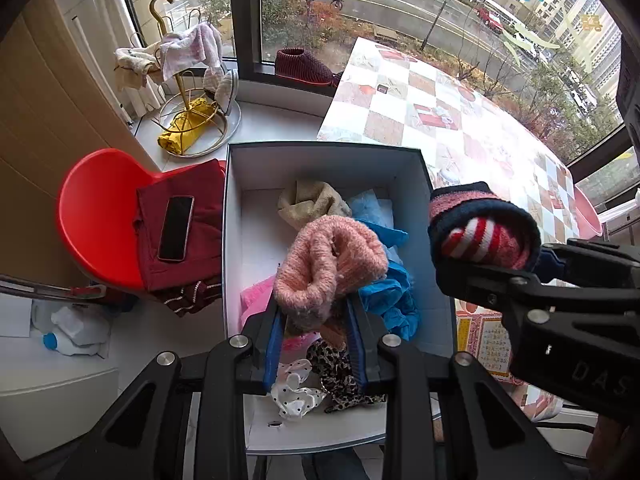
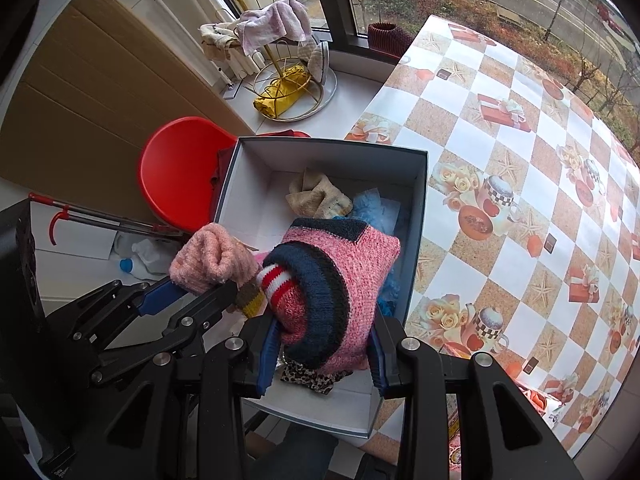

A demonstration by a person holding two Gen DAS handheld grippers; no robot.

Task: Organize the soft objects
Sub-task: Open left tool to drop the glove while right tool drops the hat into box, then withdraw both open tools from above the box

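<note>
An open grey box (image 1: 236,200) holds several soft things: a beige sock (image 1: 308,204), blue cloth (image 1: 396,300), a polka-dot scrunchie (image 1: 296,394) and a leopard-print scrunchie (image 1: 340,372). My left gripper (image 1: 316,344) is shut on a fluffy pink sock bundle (image 1: 328,268) above the box. My right gripper (image 2: 324,352) is shut on a pink, navy and red-striped sock bundle (image 2: 340,288), held over the box (image 2: 248,192). In the left wrist view this bundle (image 1: 480,228) hangs at the box's right edge. The pink sock bundle (image 2: 212,260) shows left of it.
A red chair (image 1: 96,208) left of the box carries red cloth and a phone (image 1: 176,222). A gold rack (image 1: 192,120) with cloths and a yellow bundle stands on the sill. A checkered tablecloth (image 2: 520,200) covers the table right of the box.
</note>
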